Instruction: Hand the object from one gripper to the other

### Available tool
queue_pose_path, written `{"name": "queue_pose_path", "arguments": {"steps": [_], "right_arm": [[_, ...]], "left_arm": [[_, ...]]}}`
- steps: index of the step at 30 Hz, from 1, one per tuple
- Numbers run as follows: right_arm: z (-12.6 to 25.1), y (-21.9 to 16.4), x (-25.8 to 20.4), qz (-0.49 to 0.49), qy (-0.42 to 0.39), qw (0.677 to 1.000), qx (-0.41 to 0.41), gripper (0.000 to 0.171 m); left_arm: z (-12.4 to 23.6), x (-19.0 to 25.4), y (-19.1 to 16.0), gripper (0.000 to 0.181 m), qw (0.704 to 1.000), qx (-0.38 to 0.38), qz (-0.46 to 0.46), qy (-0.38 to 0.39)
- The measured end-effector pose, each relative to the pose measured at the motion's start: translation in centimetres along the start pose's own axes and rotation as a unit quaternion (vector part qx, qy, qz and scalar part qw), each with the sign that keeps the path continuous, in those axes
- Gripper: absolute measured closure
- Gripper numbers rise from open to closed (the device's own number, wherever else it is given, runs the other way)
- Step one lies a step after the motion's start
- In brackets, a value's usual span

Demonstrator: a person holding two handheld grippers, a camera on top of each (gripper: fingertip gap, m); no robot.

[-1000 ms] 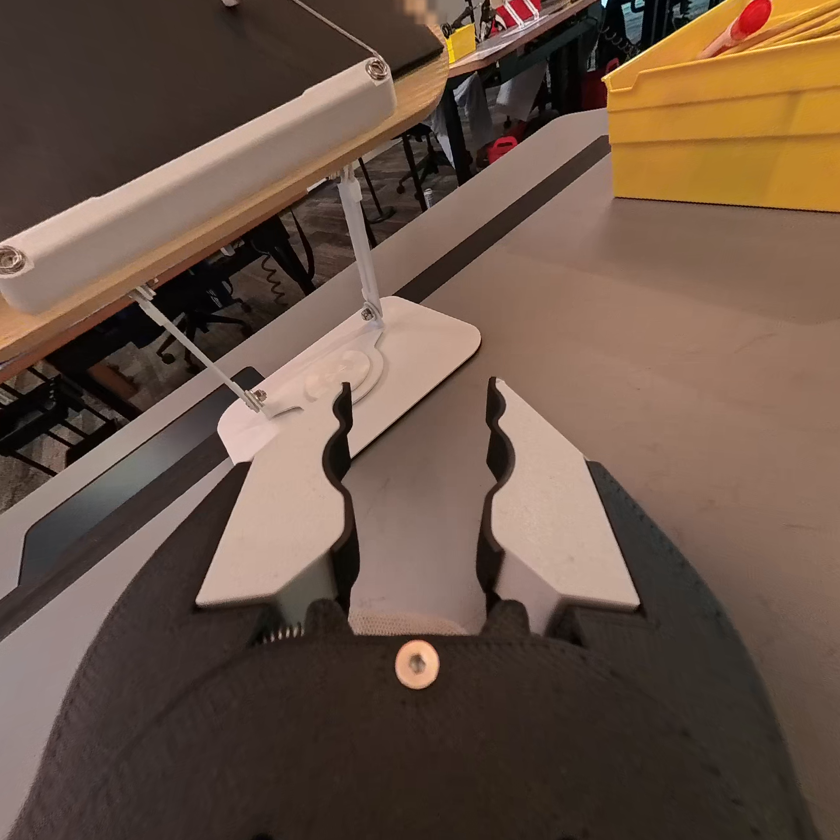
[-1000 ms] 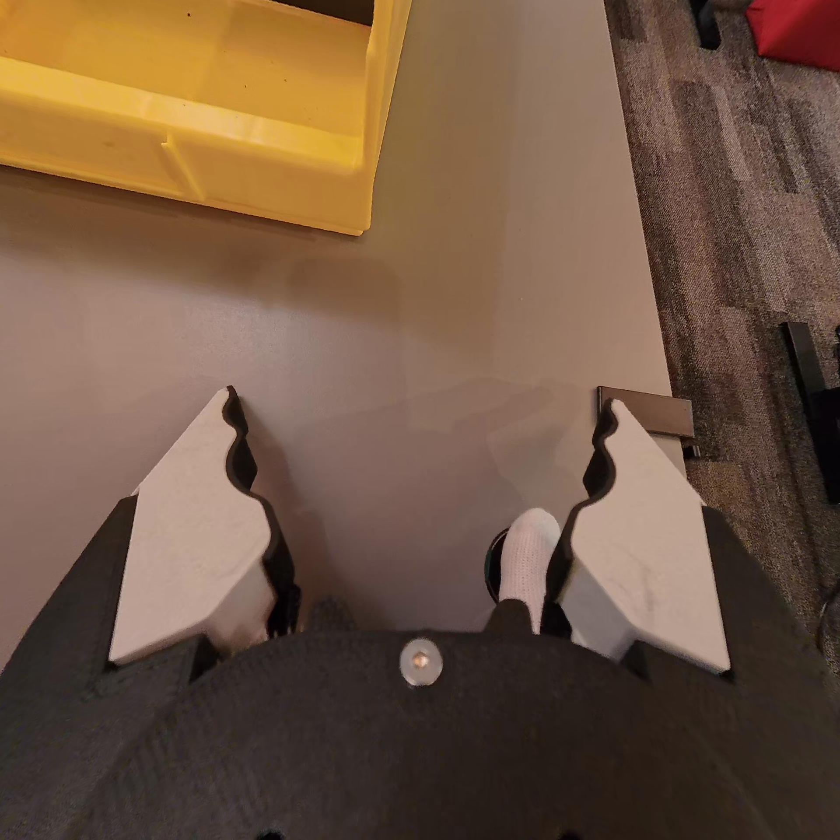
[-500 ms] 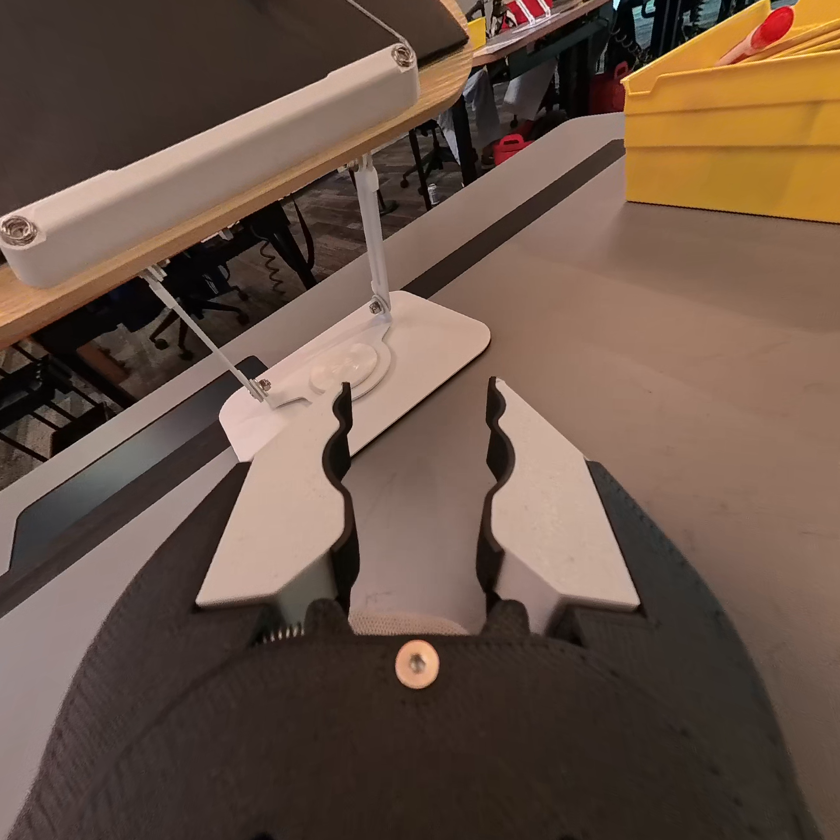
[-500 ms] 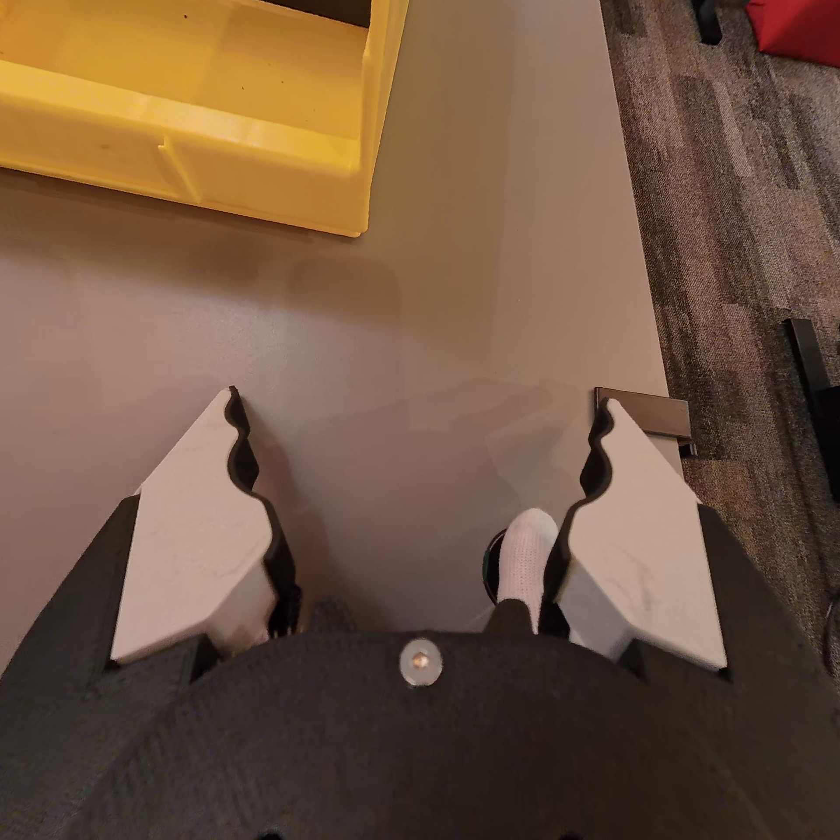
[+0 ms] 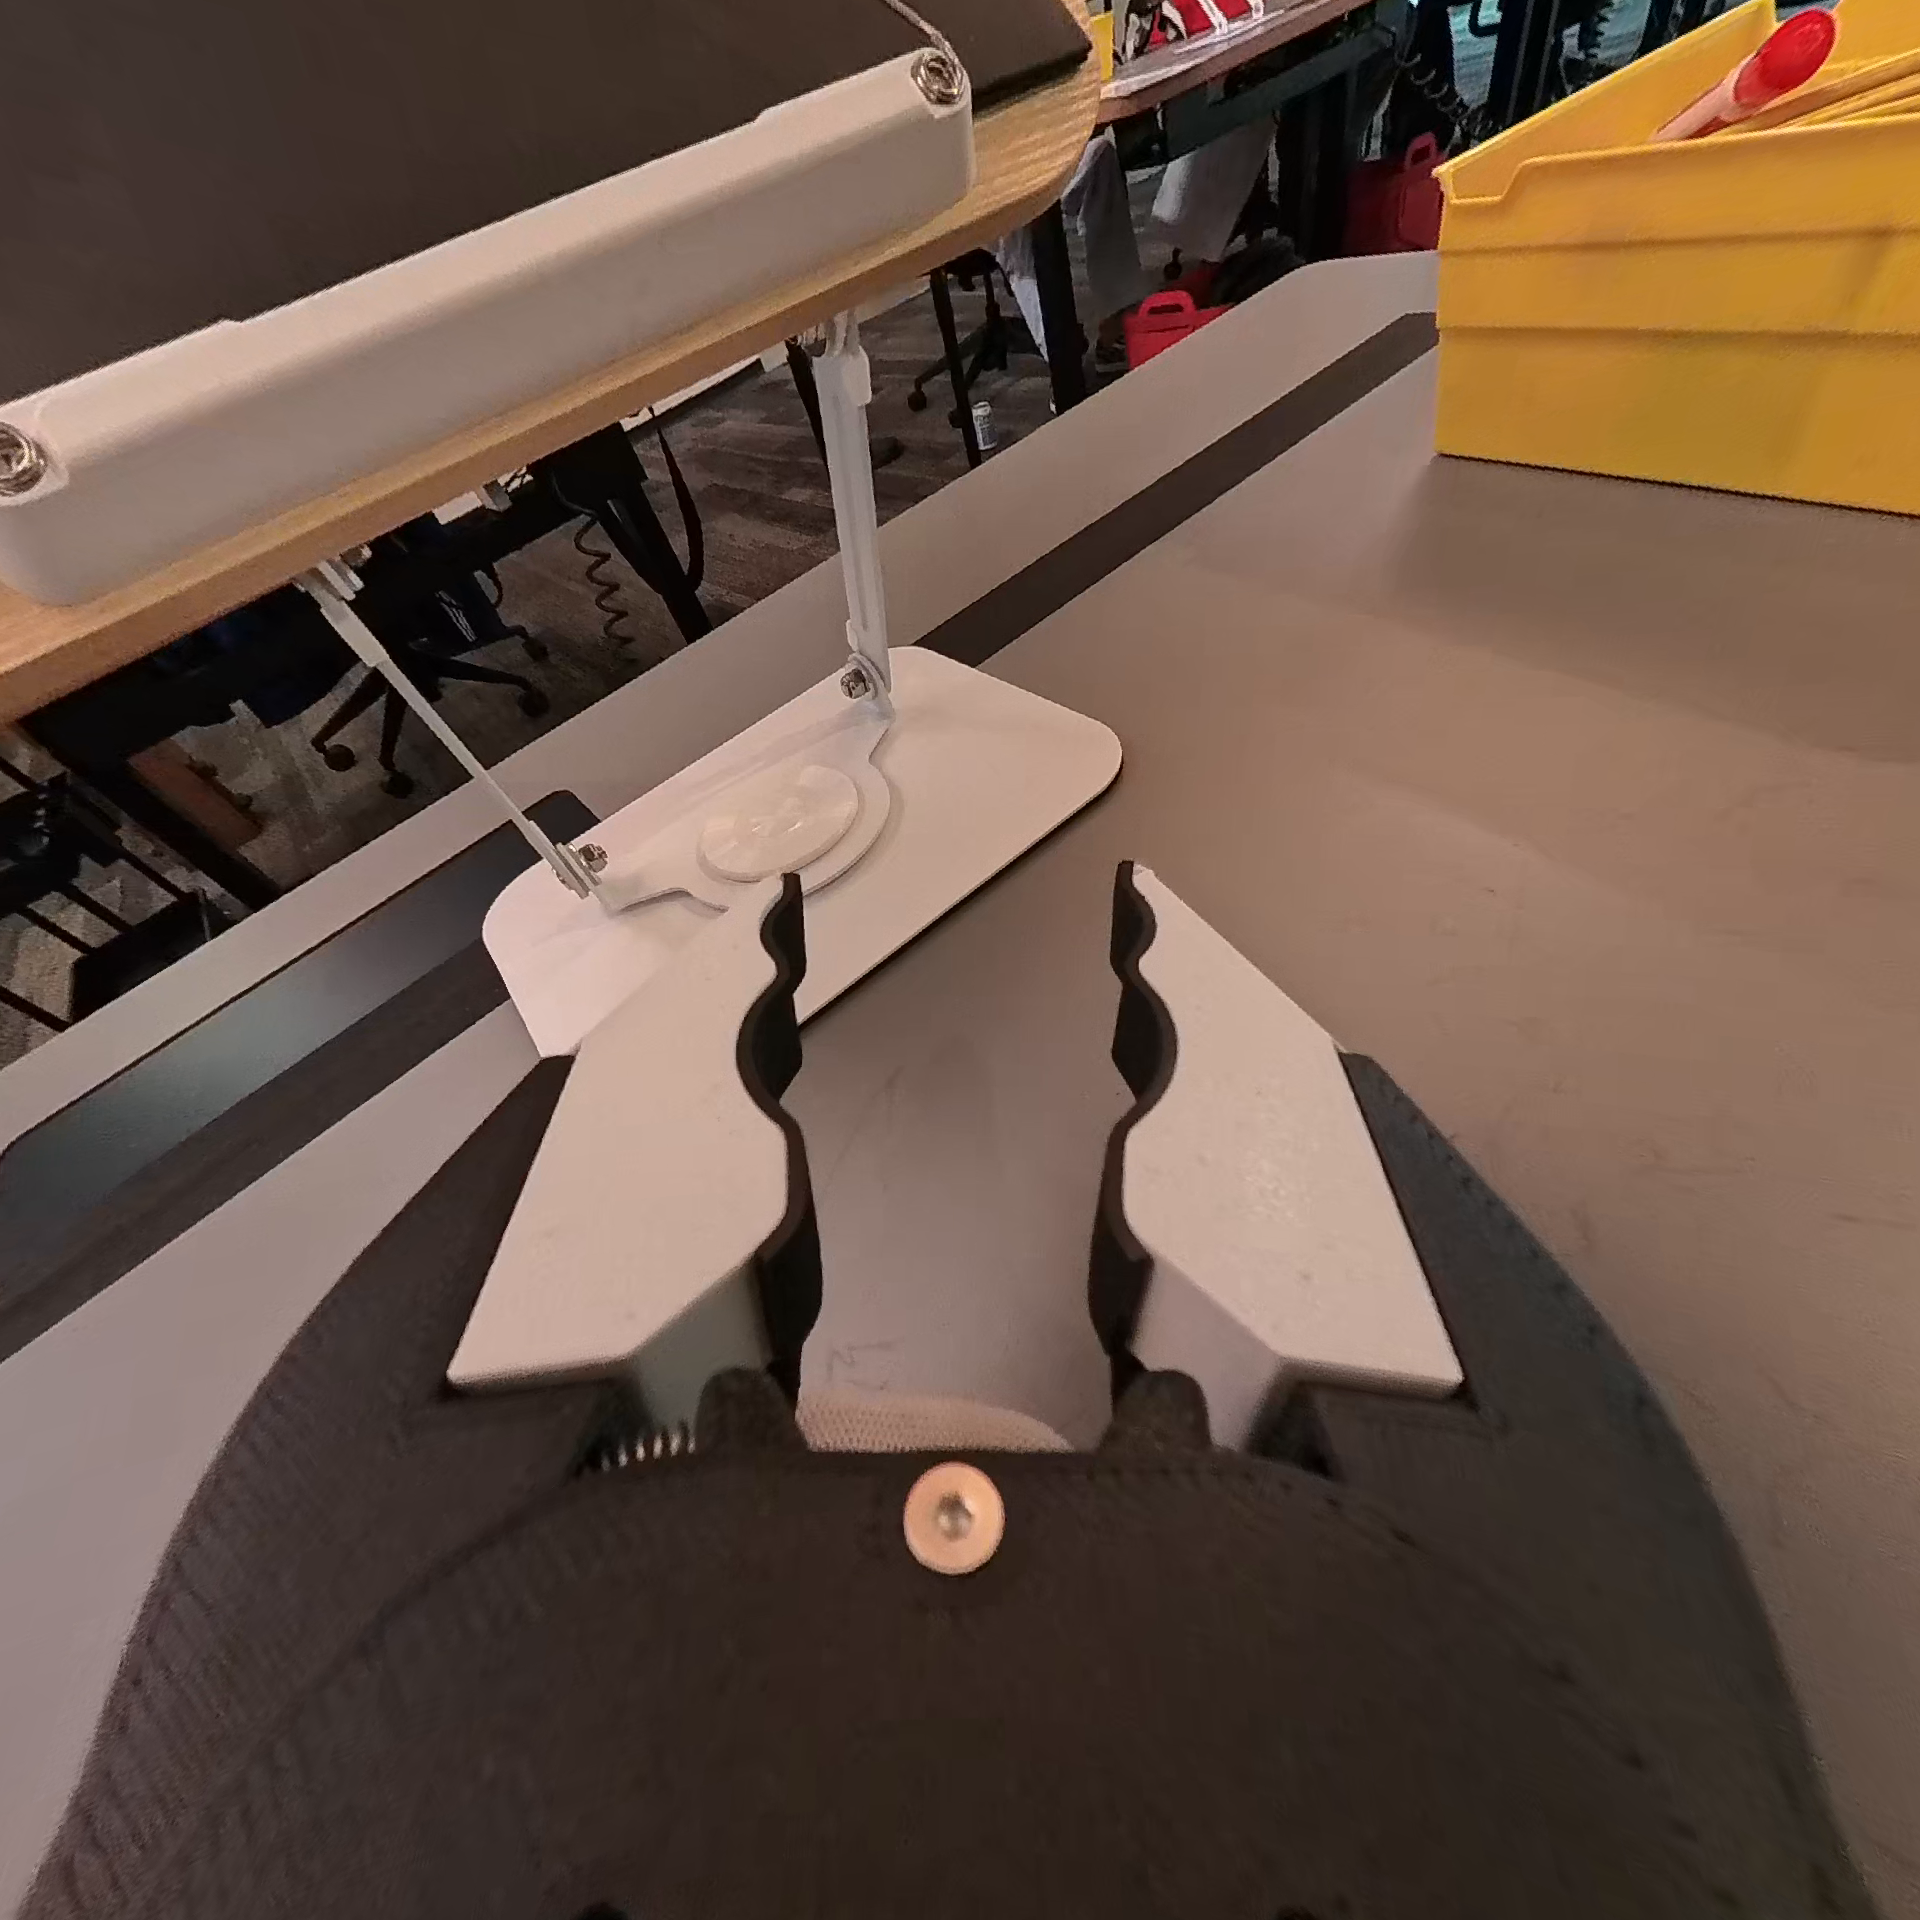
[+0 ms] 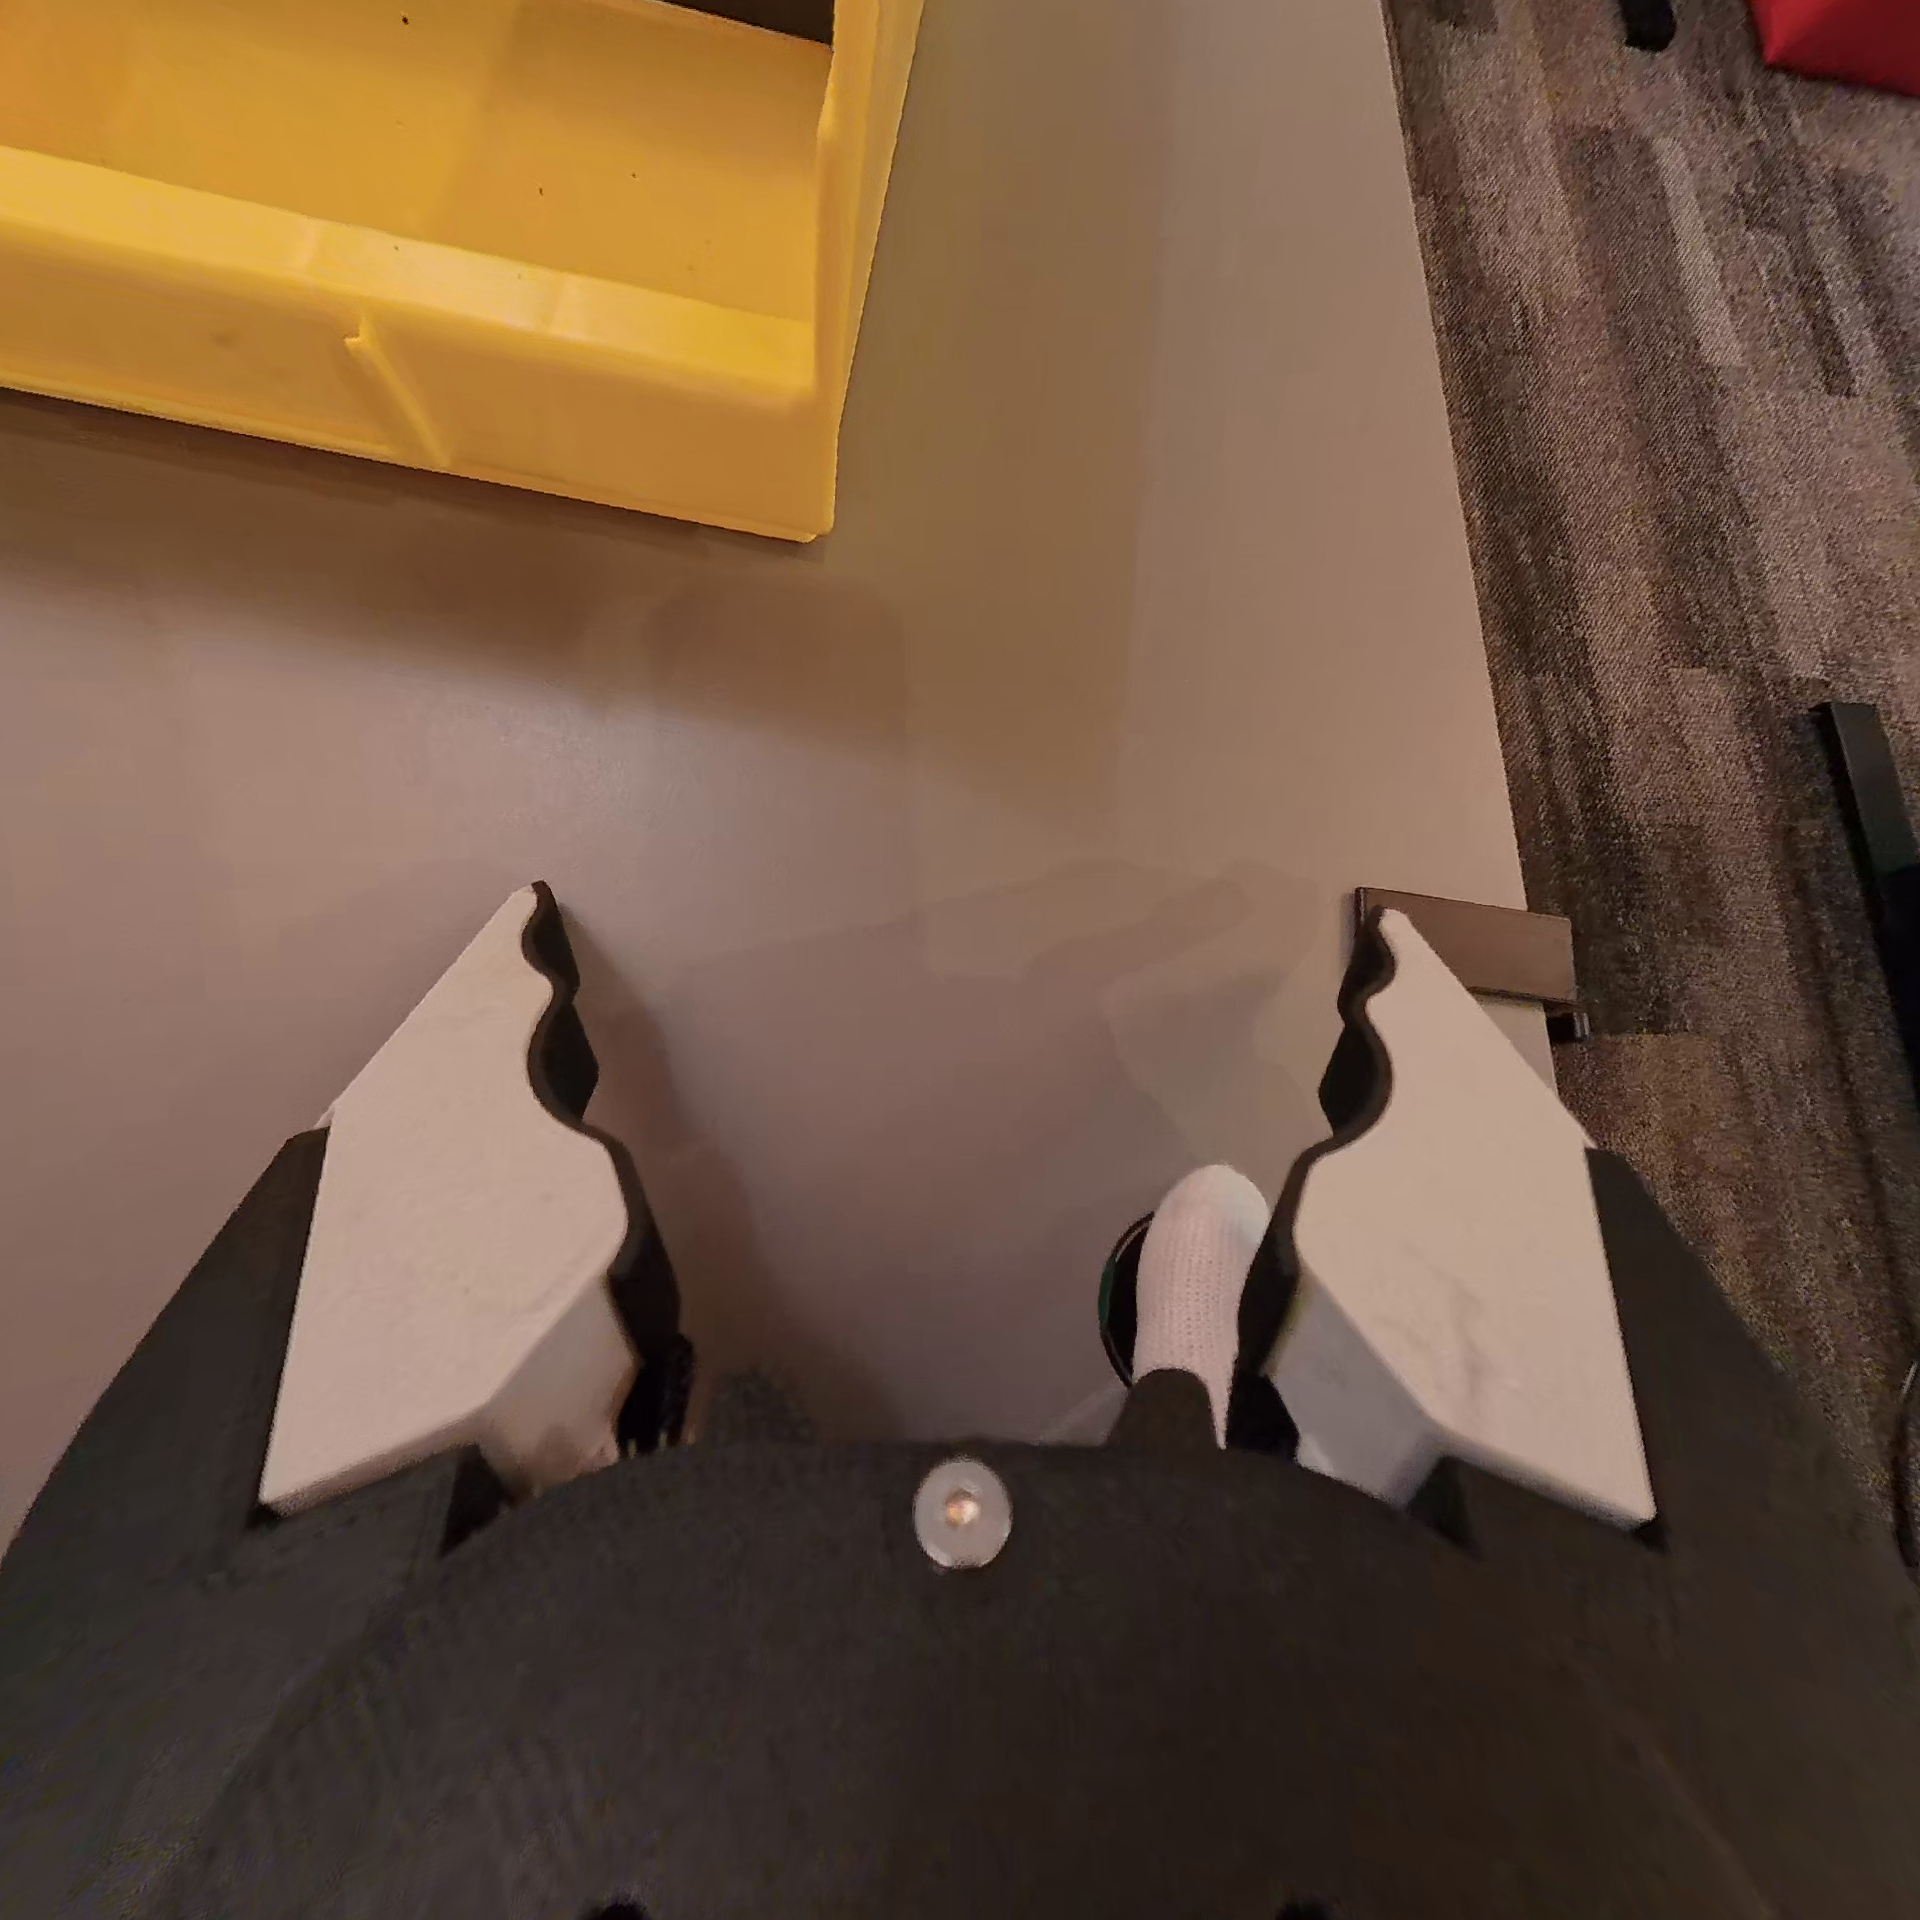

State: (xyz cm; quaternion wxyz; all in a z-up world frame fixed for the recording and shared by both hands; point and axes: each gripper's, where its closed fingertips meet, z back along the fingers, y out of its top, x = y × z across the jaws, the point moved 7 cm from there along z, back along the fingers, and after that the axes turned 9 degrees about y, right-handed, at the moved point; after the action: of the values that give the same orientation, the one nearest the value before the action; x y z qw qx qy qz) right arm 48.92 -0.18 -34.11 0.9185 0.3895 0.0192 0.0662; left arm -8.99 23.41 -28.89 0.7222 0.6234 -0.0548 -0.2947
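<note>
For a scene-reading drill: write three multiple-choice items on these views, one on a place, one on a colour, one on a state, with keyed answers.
1. Where is the white stand base?
A. inside a bin
B. on the grey table
C. on the carpet

2. What colour are the bins?
A. yellow
B. blue
C. green

3. How is the right hand-held gripper?
A. shut on a marker
B. shut, empty
C. open, empty

Answers: B, its flat plate lies on the tabletop; A, both views show yellow plastic; C, only bare table shows between its wide-apart fingers.

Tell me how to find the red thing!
Look at the grey table and find the yellow bins at its far right. The red thing pokes up out of the top bin, the only red there.
</note>
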Motion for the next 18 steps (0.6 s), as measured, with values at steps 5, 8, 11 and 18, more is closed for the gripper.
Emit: {"name": "queue_pose_path", "arguments": {"steps": [5, 8, 11, 18], "right_arm": [[-0.3, -0.3, 0.0, -0.002, -0.002, 1.000, 0.001, 0.030], [-0.3, -0.3, 0.1, -0.003, -0.003, 1.000, 0.002, 0.030], [-0.3, -0.3, 0.2, -0.001, -0.001, 1.000, 0.000, 0.032], [2.7, 6.2, -4.3, 0.094, -0.060, 0.989, 0.098, 0.020]], "left_arm": [[-0.1, 0.0, -0.3, 0.124, 1.000, 0.001, 0.002, 0.001], [-0.1, 0.0, -0.3, 0.124, 1.000, 0.003, 0.004, 0.000], [0.0, 0.1, -0.2, 0.124, 1.000, 0.005, 0.003, -0.001], [2.1, -2.2, 4.4, 0.122, 0.997, 0.063, 0.018, 0.041]]}}
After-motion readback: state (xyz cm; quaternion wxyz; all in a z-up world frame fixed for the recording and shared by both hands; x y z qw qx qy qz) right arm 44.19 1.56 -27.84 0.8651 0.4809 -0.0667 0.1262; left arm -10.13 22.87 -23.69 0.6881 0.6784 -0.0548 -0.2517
